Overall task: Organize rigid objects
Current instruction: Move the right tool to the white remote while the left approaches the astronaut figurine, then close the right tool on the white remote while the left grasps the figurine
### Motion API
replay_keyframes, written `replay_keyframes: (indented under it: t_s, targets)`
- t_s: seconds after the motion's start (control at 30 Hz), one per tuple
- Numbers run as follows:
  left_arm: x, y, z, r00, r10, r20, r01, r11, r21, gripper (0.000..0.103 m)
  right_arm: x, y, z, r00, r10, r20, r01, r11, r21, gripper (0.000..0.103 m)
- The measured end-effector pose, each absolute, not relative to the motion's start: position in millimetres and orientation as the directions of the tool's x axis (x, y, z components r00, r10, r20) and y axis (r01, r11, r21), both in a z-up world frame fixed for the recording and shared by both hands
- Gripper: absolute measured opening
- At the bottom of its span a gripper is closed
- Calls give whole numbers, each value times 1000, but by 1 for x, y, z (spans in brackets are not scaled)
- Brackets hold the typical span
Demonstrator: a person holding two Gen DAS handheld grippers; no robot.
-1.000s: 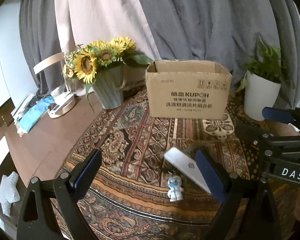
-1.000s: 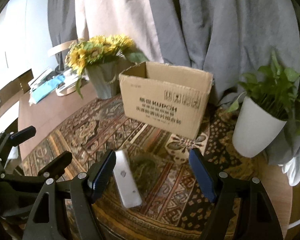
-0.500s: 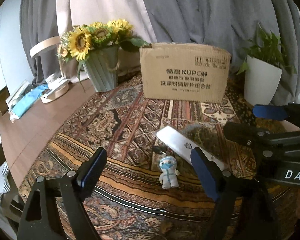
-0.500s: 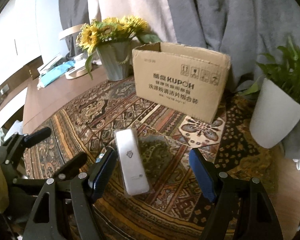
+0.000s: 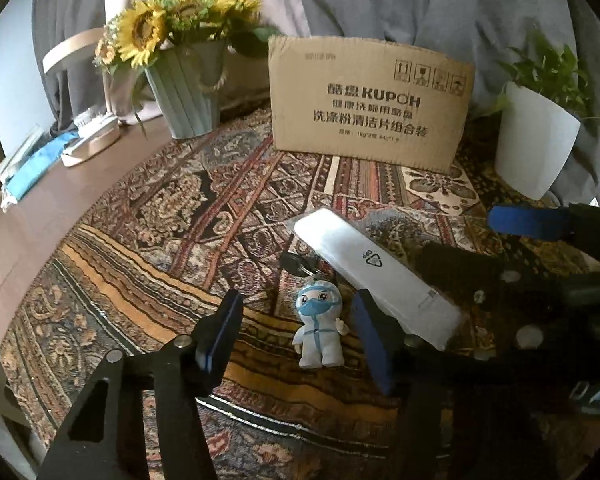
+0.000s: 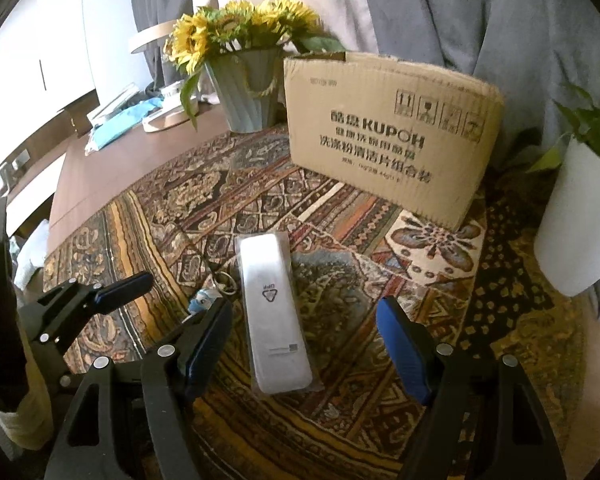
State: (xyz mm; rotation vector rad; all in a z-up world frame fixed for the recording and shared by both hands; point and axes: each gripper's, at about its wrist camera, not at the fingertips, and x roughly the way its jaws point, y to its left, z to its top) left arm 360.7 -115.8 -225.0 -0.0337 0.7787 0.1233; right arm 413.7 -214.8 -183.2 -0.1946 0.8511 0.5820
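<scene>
Left wrist: left hand-held gripper (image 5: 296,334) wide open around figurine (image 5: 319,324); right hand-held gripper (image 6: 304,338) wide open astride white pack (image 6: 272,312), empty.

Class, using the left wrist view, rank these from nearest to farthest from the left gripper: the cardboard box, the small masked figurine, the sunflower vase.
1. Masked figurine: between the open jaws of the left gripper.
2. Cardboard box: far, centre-right.
3. Sunflower vase: far left; close to the box's range.

Dim, warm daylight from the left; fisheye bends edges, corners vignetted black.
</scene>
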Motion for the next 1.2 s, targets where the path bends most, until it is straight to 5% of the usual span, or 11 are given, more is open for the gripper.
replay_keyframes:
  t_s: [0.7, 1.2]
  targets:
    - [374, -102, -242, 636, 19, -772, -118, 990, -73, 41, 441, -187, -221, 358, 422, -833, -616, 777, 129, 54]
    - [369, -91, -241, 645, -47, -763, -81, 988, -130, 35, 440, -194, -218, 377, 430, -820, -617, 777, 124, 51]
